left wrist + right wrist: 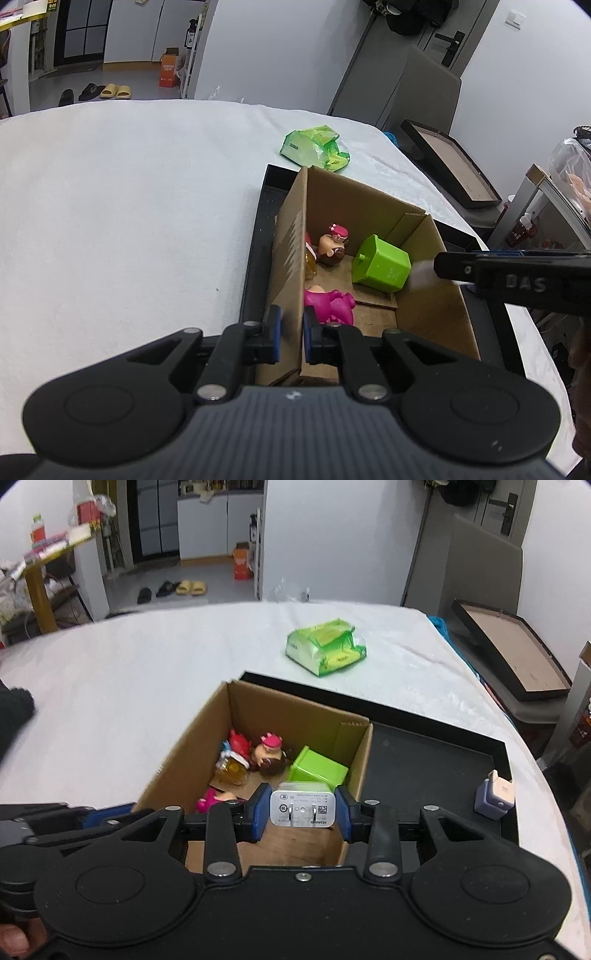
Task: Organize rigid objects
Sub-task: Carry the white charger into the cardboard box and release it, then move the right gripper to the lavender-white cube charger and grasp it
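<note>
Boxy white plastic charger over corrugated carton

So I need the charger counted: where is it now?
The white charger sits between the right gripper fingers, over the cardboard box, near the green cube.

The box stood in the tray's left part, holding figurines and a cube. The packet lay at twelve o'clock beyond it on the desk; a small bottle sat at three o'clock.

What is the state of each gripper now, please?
Left gripper: closed on the cardboard box wall.
Right gripper: white charger between its pads, over the box.
</note>
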`<state>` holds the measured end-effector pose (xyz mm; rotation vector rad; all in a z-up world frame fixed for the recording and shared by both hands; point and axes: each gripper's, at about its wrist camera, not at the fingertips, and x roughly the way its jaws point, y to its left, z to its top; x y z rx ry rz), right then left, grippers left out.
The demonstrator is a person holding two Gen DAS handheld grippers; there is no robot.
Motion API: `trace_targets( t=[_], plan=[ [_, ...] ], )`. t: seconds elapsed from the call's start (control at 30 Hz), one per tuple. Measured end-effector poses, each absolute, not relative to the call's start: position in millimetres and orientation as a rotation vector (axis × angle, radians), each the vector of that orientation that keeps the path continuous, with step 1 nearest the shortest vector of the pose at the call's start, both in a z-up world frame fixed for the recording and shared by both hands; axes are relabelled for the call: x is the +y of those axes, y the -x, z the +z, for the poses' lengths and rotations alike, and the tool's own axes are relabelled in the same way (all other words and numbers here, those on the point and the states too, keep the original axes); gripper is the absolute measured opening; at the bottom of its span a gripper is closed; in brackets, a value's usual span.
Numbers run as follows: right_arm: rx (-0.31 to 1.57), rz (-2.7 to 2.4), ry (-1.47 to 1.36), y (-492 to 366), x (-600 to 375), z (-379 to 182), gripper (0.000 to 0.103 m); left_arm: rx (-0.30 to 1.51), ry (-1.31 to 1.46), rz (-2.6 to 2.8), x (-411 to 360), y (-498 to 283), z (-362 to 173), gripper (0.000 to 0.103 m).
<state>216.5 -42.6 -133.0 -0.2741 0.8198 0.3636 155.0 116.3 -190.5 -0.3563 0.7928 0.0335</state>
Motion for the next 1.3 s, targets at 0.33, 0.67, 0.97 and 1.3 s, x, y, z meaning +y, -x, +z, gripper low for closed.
trace_targets(
  t=[0.33, 0.67, 0.97, 1.3],
  plan=[
    [0.753, 0.302, 0.273, -200.7, -75.9, -117.9, 0.064, 0.786, 0.332, 0.02, 113.4, -152.7, -187.6, 0.011],
    [0.759, 0.228, 0.198, -202.1, -130.8, -131.6, 0.067, 0.8, 0.294, 0.044, 109.3, -151.0, -181.4, 0.014],
    [0.744, 0.19, 0.137, -205.6, -170.0, -148.3, 0.081, 0.86, 0.213, 0.078, 98.3, -160.1, -176.0, 0.019],
    [0.717, 0.164, 0.079, -220.1, -194.3, -169.7, 0.085, 0.882, 0.141, 0.161, 86.7, -170.0, -171.0, 0.039]
  ],
)
